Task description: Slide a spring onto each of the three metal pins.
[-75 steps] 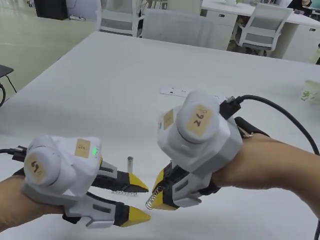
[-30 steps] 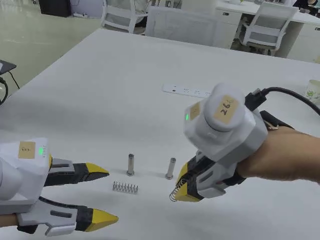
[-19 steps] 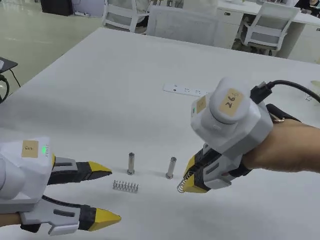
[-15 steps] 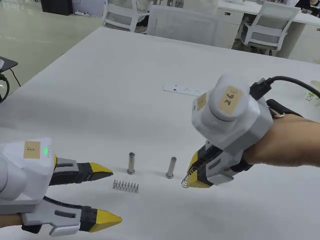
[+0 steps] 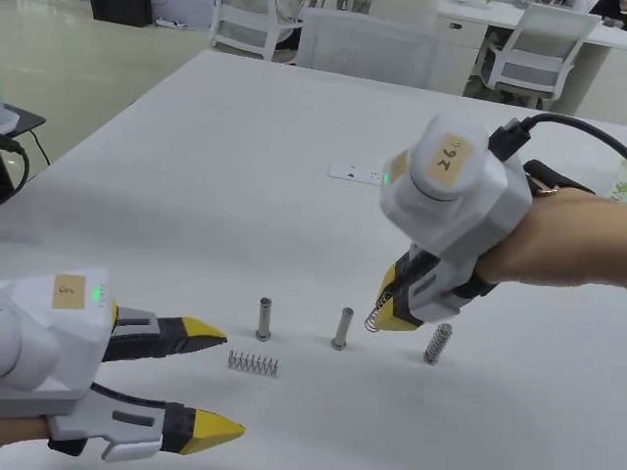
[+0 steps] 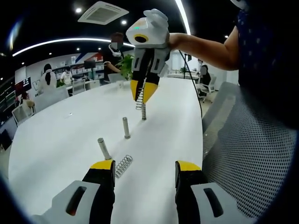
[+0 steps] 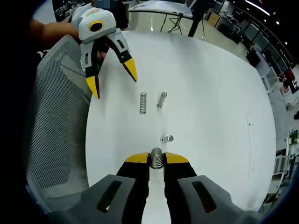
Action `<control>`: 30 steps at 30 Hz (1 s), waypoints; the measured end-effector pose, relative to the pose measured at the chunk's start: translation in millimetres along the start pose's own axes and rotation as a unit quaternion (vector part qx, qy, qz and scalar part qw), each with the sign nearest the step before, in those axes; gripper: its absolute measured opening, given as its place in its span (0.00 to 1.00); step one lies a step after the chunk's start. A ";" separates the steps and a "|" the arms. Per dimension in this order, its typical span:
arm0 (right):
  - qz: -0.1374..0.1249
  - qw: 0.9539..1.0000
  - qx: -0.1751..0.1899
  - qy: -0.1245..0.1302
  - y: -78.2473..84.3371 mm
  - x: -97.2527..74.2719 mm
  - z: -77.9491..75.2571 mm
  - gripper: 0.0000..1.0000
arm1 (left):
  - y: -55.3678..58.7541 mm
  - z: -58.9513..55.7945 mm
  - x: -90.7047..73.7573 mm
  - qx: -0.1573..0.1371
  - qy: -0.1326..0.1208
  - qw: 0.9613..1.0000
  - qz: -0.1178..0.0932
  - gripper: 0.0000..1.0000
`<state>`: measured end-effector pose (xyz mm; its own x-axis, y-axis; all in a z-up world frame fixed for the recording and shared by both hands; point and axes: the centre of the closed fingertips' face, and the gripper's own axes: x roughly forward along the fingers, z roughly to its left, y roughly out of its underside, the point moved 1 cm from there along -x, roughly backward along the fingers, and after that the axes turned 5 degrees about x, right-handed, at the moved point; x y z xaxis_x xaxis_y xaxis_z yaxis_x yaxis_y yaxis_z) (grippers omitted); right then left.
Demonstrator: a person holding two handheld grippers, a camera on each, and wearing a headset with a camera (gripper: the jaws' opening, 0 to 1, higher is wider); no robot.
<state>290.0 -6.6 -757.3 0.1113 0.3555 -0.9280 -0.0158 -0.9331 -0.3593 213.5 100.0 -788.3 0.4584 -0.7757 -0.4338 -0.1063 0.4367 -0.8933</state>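
White table [image 5: 245, 157], head view. Two bare metal pins stand upright in a row: left pin [image 5: 264, 319], middle pin [image 5: 343, 329]. At the right end of the row an upright spring [image 5: 437, 344] stands on the table; whether a pin is inside it cannot be made out.

Right gripper [image 5: 390, 315] hangs above the table between the middle pin and the upright spring, jaws clenched on a held spring [image 5: 374, 316]. The spring's free end sticks out of the yellow tips, near the top of the middle pin and apart from it.

Loose spring [image 5: 254, 364] lies flat, just near of the left pin.

Left gripper [image 5: 216, 380] sits near-left, jaws spread, nothing between them, tips aimed at the loose spring.

Power strip [image 5: 355, 174] lies on the far side of the table.
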 end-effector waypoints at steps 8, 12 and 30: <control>0.004 1.000 -0.008 0.006 -5.2 3.1 -13.1 0.09 | 0.6 -1.2 1.9 -0.005 -0.001 1.000 -0.001 0.46; 0.005 1.000 -0.014 0.008 -9.6 5.6 -16.6 0.09 | 1.9 -1.0 2.5 -0.007 0.000 1.000 0.002 0.46; 0.015 1.000 -0.023 -0.009 -15.5 22.0 -19.0 0.09 | 1.2 1.3 3.9 -0.007 -0.001 1.000 0.002 0.46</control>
<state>311.6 14.6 -770.3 0.0929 0.3288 -0.9398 0.0266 -0.9444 -0.3277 216.4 98.1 -790.9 0.4603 -0.7732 -0.4363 -0.1194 0.4330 -0.8934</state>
